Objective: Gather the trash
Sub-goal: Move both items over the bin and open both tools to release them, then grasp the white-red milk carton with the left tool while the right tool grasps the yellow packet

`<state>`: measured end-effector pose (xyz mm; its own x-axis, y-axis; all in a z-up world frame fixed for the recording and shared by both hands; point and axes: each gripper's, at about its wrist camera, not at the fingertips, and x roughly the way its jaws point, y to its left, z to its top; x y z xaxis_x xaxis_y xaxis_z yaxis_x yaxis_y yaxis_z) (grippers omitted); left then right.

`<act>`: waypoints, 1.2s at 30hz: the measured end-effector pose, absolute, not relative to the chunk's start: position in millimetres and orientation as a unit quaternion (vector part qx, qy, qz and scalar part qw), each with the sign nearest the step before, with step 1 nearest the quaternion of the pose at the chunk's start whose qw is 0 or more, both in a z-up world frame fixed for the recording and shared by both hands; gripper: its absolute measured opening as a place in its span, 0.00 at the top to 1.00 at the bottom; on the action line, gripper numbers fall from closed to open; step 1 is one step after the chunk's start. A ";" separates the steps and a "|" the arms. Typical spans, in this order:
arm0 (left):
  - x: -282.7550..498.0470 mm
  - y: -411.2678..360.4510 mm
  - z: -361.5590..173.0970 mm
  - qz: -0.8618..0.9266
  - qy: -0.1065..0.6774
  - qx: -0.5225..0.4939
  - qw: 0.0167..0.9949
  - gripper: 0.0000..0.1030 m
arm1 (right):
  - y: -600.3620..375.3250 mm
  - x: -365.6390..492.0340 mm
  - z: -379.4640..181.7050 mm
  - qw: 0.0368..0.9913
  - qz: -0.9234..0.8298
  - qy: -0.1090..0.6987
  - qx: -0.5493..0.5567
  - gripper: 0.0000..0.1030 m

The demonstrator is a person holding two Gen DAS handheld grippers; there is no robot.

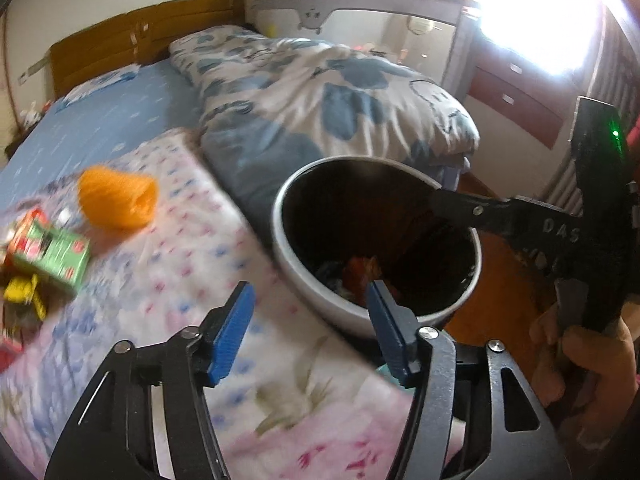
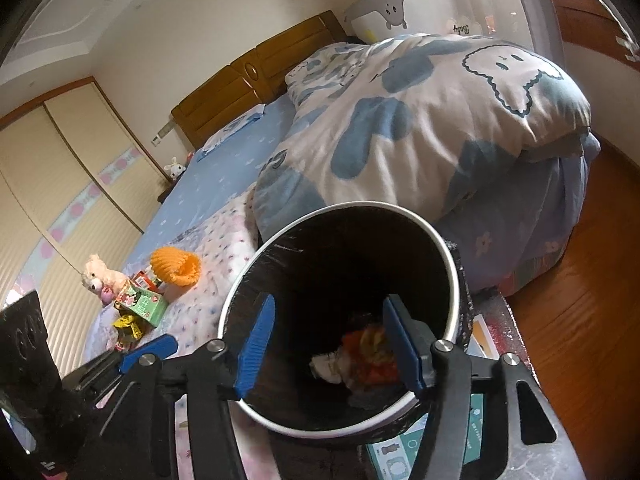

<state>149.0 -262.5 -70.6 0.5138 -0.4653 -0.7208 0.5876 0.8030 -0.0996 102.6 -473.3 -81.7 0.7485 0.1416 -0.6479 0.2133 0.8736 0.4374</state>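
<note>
A round trash bin (image 2: 452,264) with a white rim and black liner stands beside the bed; red, yellow and white wrappers (image 2: 368,356) lie at its bottom. My right gripper (image 2: 332,344) is open and empty above the bin's mouth. My left gripper (image 1: 308,324) is open and empty over the bed's edge next to the bin (image 1: 296,268). On the bed lie an orange foam net (image 1: 118,196), a green carton (image 1: 60,256) and yellow wrappers (image 1: 24,292). They also show in the right wrist view: the net (image 2: 176,266), the carton (image 2: 146,306), the wrappers (image 2: 128,326).
A folded blue and white duvet (image 2: 420,120) fills the bed's right half. A plush toy (image 2: 100,276) sits by the carton. A wooden headboard (image 1: 140,40), a crib (image 1: 360,16) and drawers (image 1: 516,96) stand behind. Wooden floor (image 2: 580,300) lies to the right, boxes (image 2: 404,452) under the bin.
</note>
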 end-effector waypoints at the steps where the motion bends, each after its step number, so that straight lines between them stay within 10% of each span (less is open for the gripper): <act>1: 148.0 -256.0 -72.2 -0.299 0.390 0.075 0.868 0.41 | -470.0 102.3 -81.2 0.901 -0.018 0.353 0.250 0.40; 9: 138.1 -192.2 -82.5 -0.244 0.403 0.040 0.881 0.38 | -428.8 100.9 -76.5 0.908 0.009 0.348 0.233 0.24; 36: 141.3 14.5 -97.6 -0.070 0.409 -0.023 0.910 0.32 | -251.1 139.1 -94.0 0.890 0.149 0.396 0.169 0.23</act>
